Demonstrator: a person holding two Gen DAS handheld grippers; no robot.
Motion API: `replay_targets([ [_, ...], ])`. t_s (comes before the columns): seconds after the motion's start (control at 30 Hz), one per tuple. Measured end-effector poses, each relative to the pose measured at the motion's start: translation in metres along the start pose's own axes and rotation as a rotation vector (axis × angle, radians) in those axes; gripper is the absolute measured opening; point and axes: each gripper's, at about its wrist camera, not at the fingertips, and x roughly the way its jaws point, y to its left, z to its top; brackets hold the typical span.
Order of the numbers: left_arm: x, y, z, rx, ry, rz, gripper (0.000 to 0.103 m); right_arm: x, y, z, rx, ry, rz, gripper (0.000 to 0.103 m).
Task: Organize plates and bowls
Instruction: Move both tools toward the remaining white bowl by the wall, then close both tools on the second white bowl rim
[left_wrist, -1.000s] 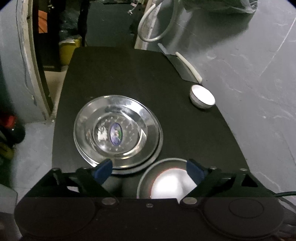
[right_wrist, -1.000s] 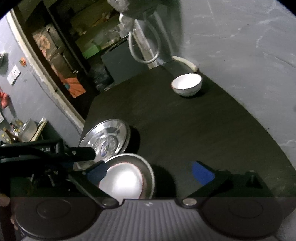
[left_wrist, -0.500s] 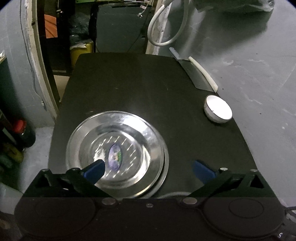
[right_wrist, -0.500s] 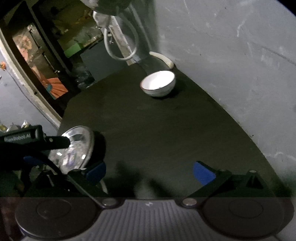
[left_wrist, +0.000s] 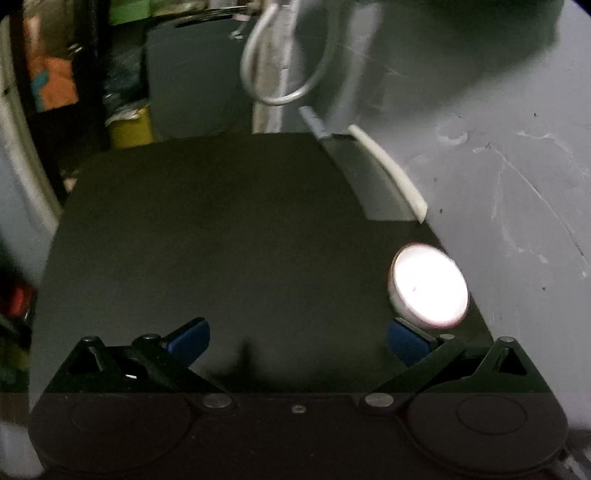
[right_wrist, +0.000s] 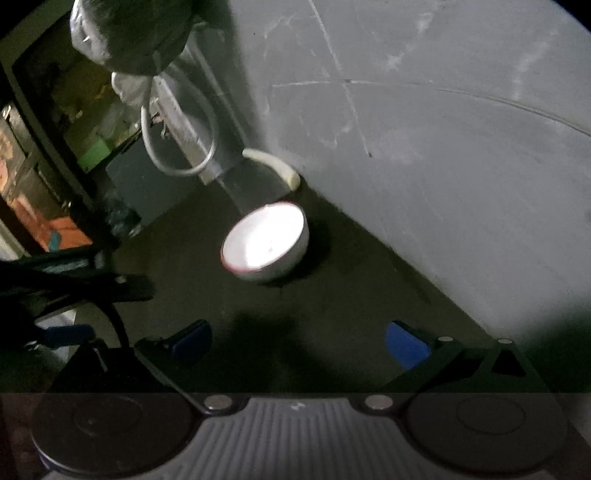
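Both your tools are released and carry nothing. The left tool (left_wrist: 297, 341) hangs with its blue pads spread wide over bare dark table (left_wrist: 221, 229), and the right tool (right_wrist: 299, 341) is just as wide apart over the same surface.

The only task item in sight is the white bowl (left_wrist: 428, 286). From the left wrist it sits at about two o'clock, near the table's right edge by the grey wall (left_wrist: 517, 166), just beyond your right-hand pad but not between the pads. From the right wrist the bowl (right_wrist: 266, 242) stands upright at roughly twelve o'clock, clear of the pads, near a white strip (right_wrist: 275, 166) along the wall. The dark body at nine o'clock in that view looks like your other tool, though blur hides its details.

No plates show in either view now, so you cannot confirm from here how that part stands. Judging by what shows, this bowl is what remains: it sits alone and ungrasped. Your right tool looks better lined up to reach it.
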Motion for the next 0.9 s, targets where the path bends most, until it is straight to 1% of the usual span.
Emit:
replay_targets([
  [0.13, 0.027, -0.016, 0.024, 0.062, -0.004, -0.015, 0.102, 0.021, 0.0, 0.012, 0.015, -0.026, -0.021, 0.103],
  [0.23, 0.044, -0.025, 0.037, 0.105, -0.002, -0.013, 0.102, 0.031, -0.003, 0.018, 0.042, -0.044, -0.029, 0.101],
  [0.43, 0.067, -0.031, 0.052, 0.156, -0.003, -0.023, 0.102, 0.051, -0.003, 0.032, 0.08, -0.062, -0.036, 0.09],
  [0.47, 0.07, -0.031, 0.053, 0.159, 0.0, -0.025, 0.102, 0.055, -0.002, 0.034, 0.085, -0.061, -0.037, 0.087],
  [0.63, 0.079, -0.026, 0.053, 0.154, 0.011, -0.052, 0.101, 0.07, 0.005, 0.039, 0.079, -0.059, -0.043, 0.079],
  [0.7, 0.082, -0.026, 0.053, 0.157, 0.014, -0.072, 0.097, 0.072, 0.008, 0.039, 0.069, -0.053, -0.056, 0.076],
  [0.77, 0.085, -0.027, 0.052, 0.156, 0.014, -0.093, 0.092, 0.075, 0.011, 0.039, 0.056, -0.035, -0.068, 0.069],
  [0.83, 0.087, -0.028, 0.051, 0.154, 0.017, -0.114, 0.088, 0.078, 0.013, 0.039, 0.048, -0.026, -0.076, 0.065],
  [0.9, 0.088, -0.03, 0.05, 0.155, 0.018, -0.138, 0.08, 0.078, 0.014, 0.04, 0.042, -0.027, -0.078, 0.063],
])
